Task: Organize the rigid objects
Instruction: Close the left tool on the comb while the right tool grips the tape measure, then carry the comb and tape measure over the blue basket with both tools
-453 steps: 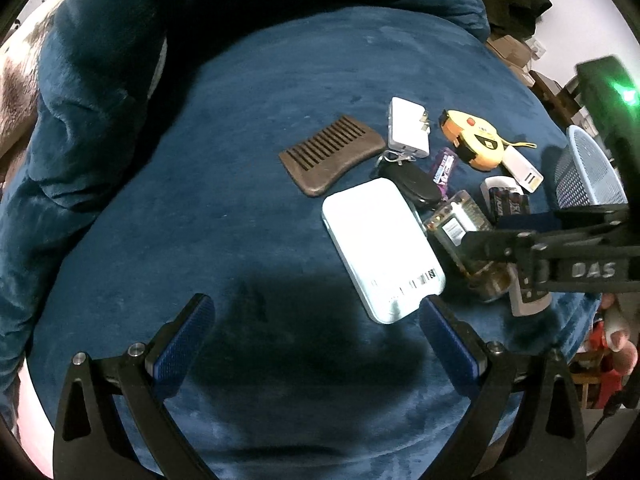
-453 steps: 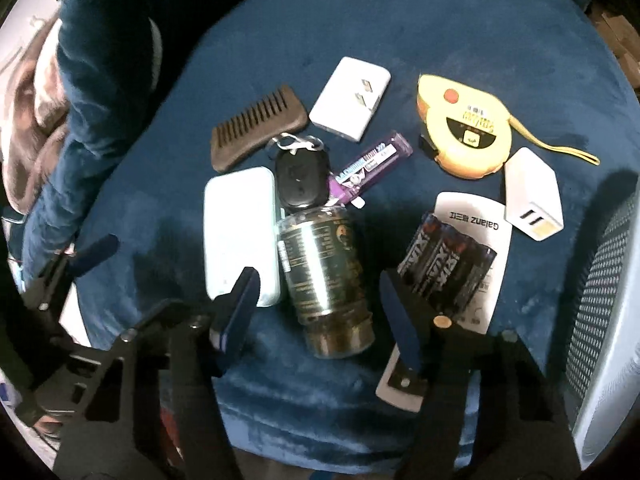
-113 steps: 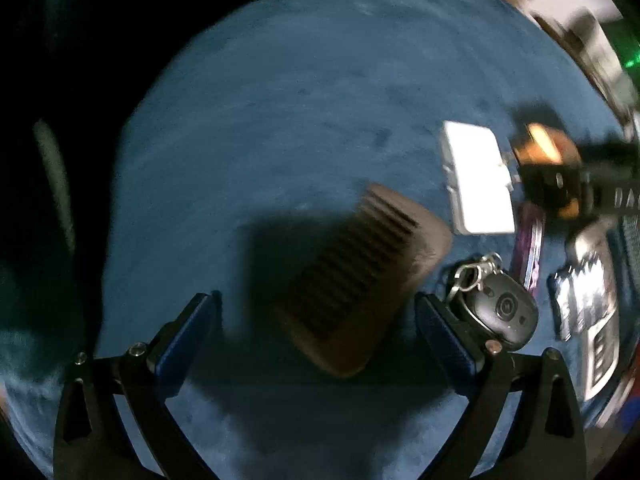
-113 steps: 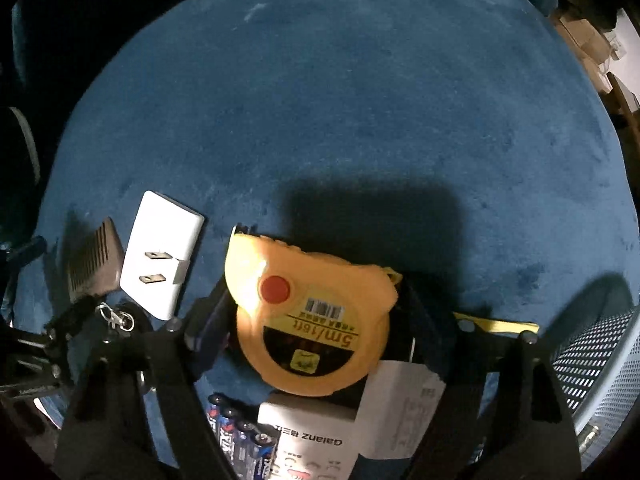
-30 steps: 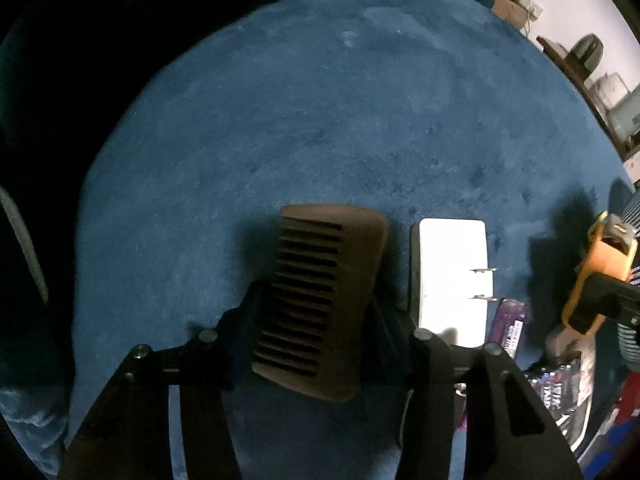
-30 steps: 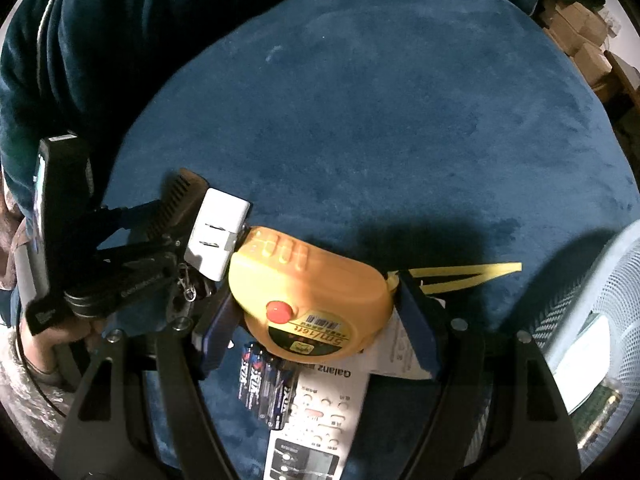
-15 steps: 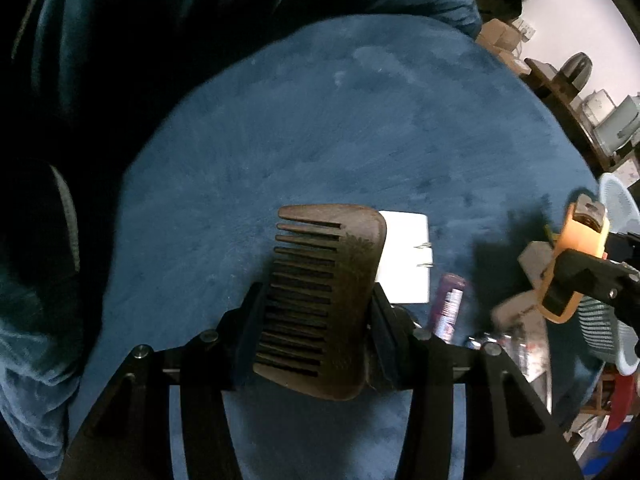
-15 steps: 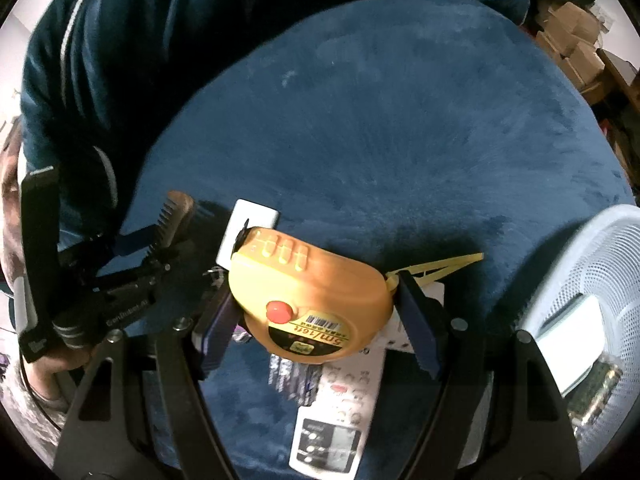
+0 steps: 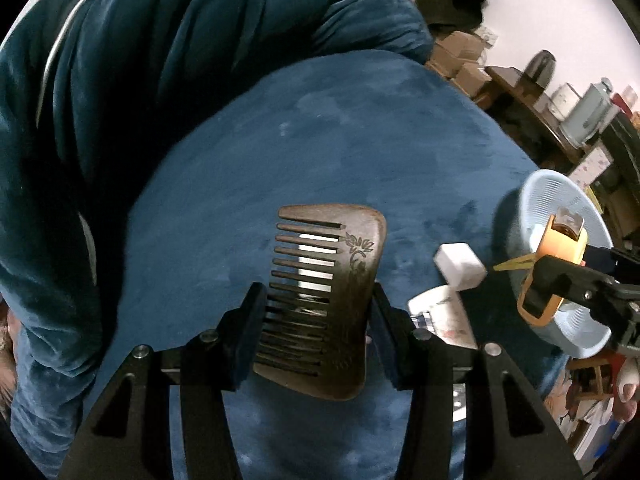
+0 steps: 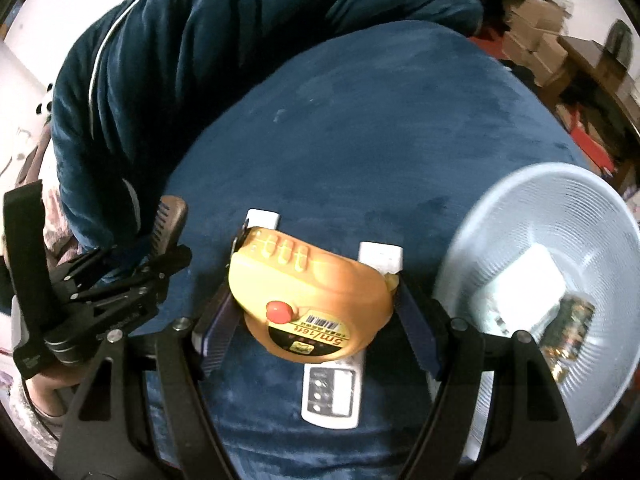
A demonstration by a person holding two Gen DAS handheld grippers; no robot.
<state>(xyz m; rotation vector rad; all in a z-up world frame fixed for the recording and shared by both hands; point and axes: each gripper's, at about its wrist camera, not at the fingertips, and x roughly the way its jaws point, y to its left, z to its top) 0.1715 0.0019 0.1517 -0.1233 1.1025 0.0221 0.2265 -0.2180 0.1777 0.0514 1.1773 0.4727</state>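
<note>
The right gripper is clamped on the yellow tape measure, its fingers pressing the case's two sides, and holds it clear of the blue cushion. The left gripper is closed across a brown comb, one finger on the teeth, the other on the spine; the comb's long axis runs forward along the fingers.

The basket is the landmark. It sits to the right of the tape measure, just beside the right finger, already holding a white box and a jar. From the left view the tape measure hangs over the basket's near rim, while the comb is well to the basket's left. So the right hand is the nearer one: a short move rightward should bring the tape measure over the bowl. A remote and a white charger lie on the cushion left of the basket.
</note>
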